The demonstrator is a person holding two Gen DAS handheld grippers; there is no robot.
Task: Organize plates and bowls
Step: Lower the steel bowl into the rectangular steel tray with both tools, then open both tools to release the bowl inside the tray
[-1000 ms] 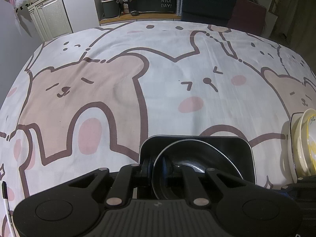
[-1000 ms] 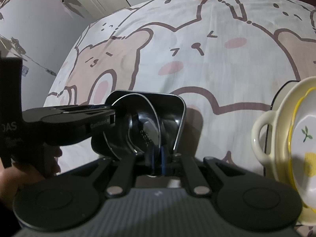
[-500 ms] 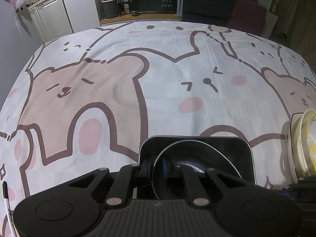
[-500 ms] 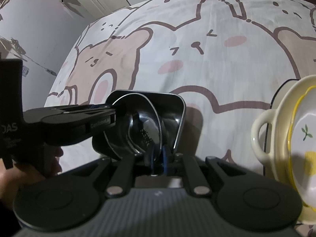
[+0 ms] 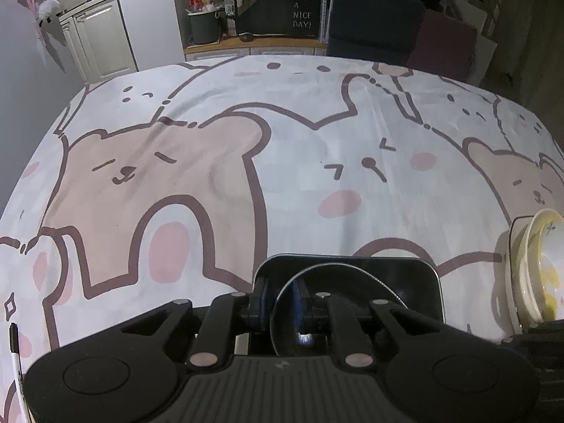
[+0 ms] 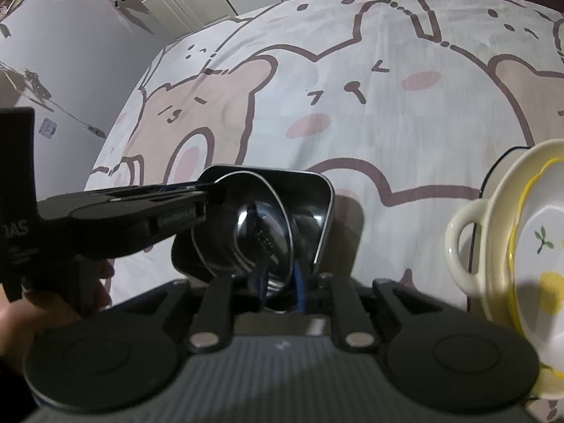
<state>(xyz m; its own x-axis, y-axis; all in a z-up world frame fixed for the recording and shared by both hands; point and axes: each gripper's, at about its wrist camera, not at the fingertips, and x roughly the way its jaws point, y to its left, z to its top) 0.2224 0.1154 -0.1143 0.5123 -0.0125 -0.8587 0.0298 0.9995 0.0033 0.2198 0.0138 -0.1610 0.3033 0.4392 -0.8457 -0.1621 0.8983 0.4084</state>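
A black round bowl (image 5: 338, 282) sits inside a black square dish (image 5: 416, 275), both tilted up off the cartoon tablecloth. My left gripper (image 5: 282, 306) is shut on the left rims of both. In the right wrist view the bowl (image 6: 253, 225) and the square dish (image 6: 317, 204) show again, with my right gripper (image 6: 282, 285) shut on the bowl's near rim. The left gripper (image 6: 208, 194) reaches in from the left. A stack of cream and yellow bowls (image 6: 521, 246) stands on the right, also visible in the left wrist view (image 5: 535, 264).
The bear-pattern tablecloth (image 5: 246, 158) covers the table. A black pen (image 5: 16, 356) lies at the near left edge. Dark chairs (image 5: 373, 28) stand behind the far edge. A hand (image 6: 53, 303) holds the left gripper.
The black bowl and dish have tipped slightly in the right wrist view, which has shifted a little. The left wrist view is unchanged.
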